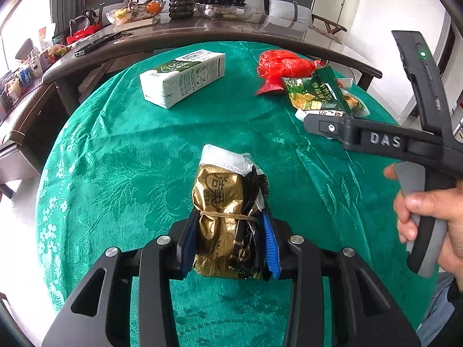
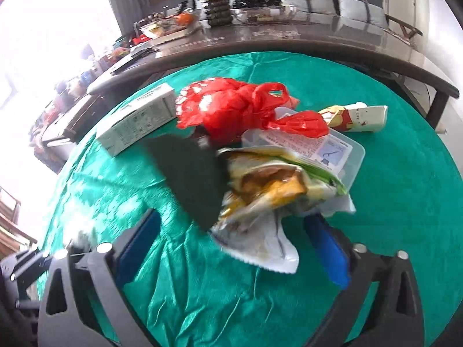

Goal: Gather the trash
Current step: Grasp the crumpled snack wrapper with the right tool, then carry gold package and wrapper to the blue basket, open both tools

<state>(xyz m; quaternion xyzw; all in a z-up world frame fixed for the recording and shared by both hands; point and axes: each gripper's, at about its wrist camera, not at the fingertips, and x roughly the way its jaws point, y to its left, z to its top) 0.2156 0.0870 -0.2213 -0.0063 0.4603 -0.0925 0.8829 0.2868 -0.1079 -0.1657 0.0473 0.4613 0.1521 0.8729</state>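
Observation:
My left gripper [image 1: 230, 231] is shut on a crumpled gold wrapper bundle [image 1: 220, 199] tied with a rubber band, its blue pads pressing both sides just above the green tablecloth [image 1: 115, 159]. My right gripper [image 2: 231, 222] stands open and wide around a heap of snack wrappers [image 2: 266, 190]. Its pads do not press on the heap, and this view is blurred. A dark green cracker packet [image 1: 315, 92] lies in that heap, with a red plastic bag [image 2: 231, 107] behind it. In the left wrist view a finger [image 1: 327, 127] of the right gripper reaches toward the heap.
A white-and-green tissue pack [image 1: 182, 78] lies at the back left of the cloth. A paper cup [image 2: 358, 118] lies on its side beside a clear plastic box [image 2: 344, 153]. Behind stands a dark long table [image 1: 202, 34] with bowls and a plant. A hand [image 1: 428, 211] holds the right gripper.

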